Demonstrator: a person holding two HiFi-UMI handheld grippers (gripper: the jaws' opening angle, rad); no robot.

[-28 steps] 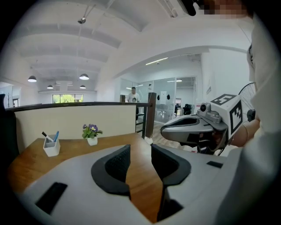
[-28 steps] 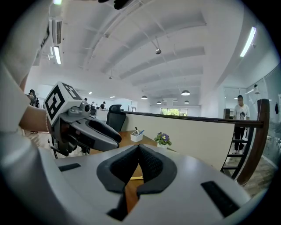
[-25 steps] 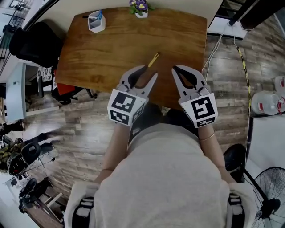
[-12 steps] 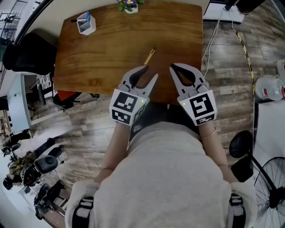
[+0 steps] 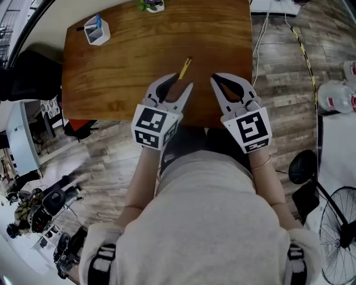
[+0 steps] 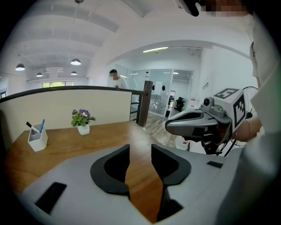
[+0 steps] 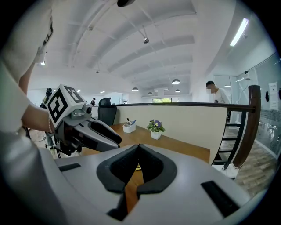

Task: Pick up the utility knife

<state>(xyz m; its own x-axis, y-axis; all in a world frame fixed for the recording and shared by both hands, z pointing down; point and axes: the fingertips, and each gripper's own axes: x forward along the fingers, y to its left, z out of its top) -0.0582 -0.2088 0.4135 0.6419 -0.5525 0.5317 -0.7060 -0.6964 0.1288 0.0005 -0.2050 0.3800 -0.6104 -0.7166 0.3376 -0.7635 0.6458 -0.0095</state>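
Observation:
The yellow utility knife [image 5: 184, 68] lies slanted on the brown wooden table [image 5: 122, 61], near its front edge. My left gripper [image 5: 184, 82] hovers just in front of the knife, its jaws open by a narrow gap [image 6: 140, 150] with only table showing between them. My right gripper [image 5: 213, 79] hangs a little to the knife's right, its tips touching [image 7: 138, 146] and nothing held. A yellow sliver of the knife [image 7: 138, 167] shows through the hollow behind those tips. Each gripper sees the other beside it.
A white pen holder [image 5: 94, 32] stands at the table's far left corner and a small flower pot [image 5: 151, 5] at the far edge. Off the table are a black chair [image 5: 28, 72] on the left, a water jug [image 5: 334, 96] and a fan [image 5: 339, 239] on the right.
Both grippers have edged slightly forward toward the knife. Their jaws look the same as before. The head view has shifted, so the table sits higher and further left.

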